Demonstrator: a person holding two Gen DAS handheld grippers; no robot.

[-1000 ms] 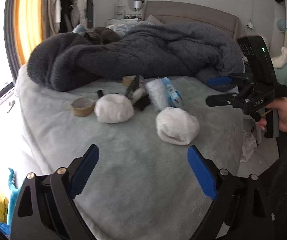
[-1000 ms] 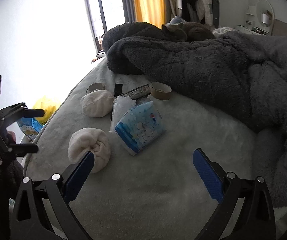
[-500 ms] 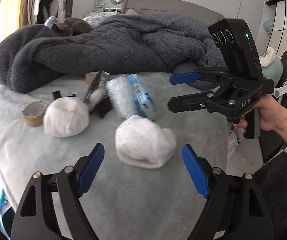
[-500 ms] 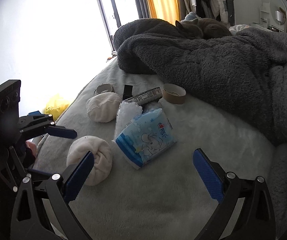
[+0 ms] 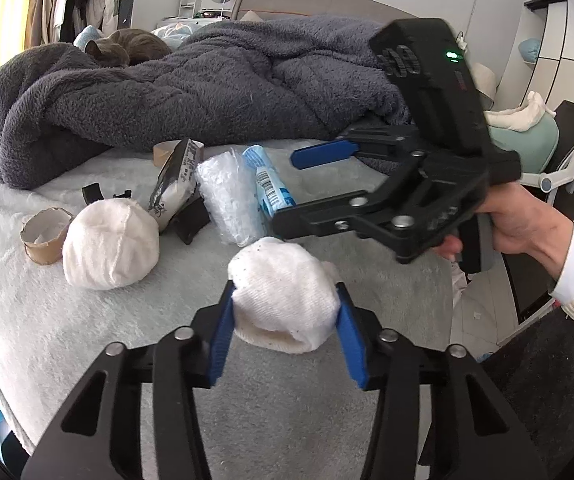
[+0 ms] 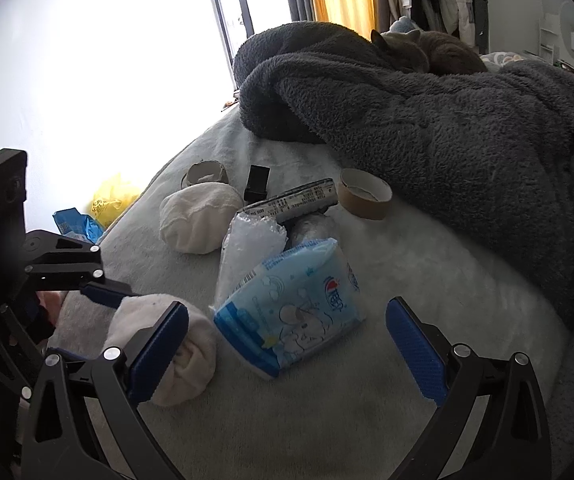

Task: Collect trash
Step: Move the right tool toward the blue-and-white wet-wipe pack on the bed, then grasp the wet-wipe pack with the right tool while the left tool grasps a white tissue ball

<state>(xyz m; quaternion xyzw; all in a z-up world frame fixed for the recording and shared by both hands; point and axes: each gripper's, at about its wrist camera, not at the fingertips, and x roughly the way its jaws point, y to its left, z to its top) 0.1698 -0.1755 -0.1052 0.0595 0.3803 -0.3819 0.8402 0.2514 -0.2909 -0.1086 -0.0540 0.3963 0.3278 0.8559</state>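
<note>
My left gripper is shut on a white sock ball at the near edge of the bed; it also shows in the right wrist view. My right gripper is open and empty, hovering over a blue tissue pack; in the left wrist view it is above that pack. Beside them lie a second sock ball, a clear plastic bag, a black-and-white wrapper, a small black piece, a cardboard tube and a tape roll.
A rumpled dark grey blanket covers the far half of the bed, with a grey cat lying on it. A yellow bag and blue packaging lie on the floor by the window. A chair stands right of the bed.
My left gripper moved forward and closed on the near sock ball. My right gripper came in lower over the tissue pack, still open.
</note>
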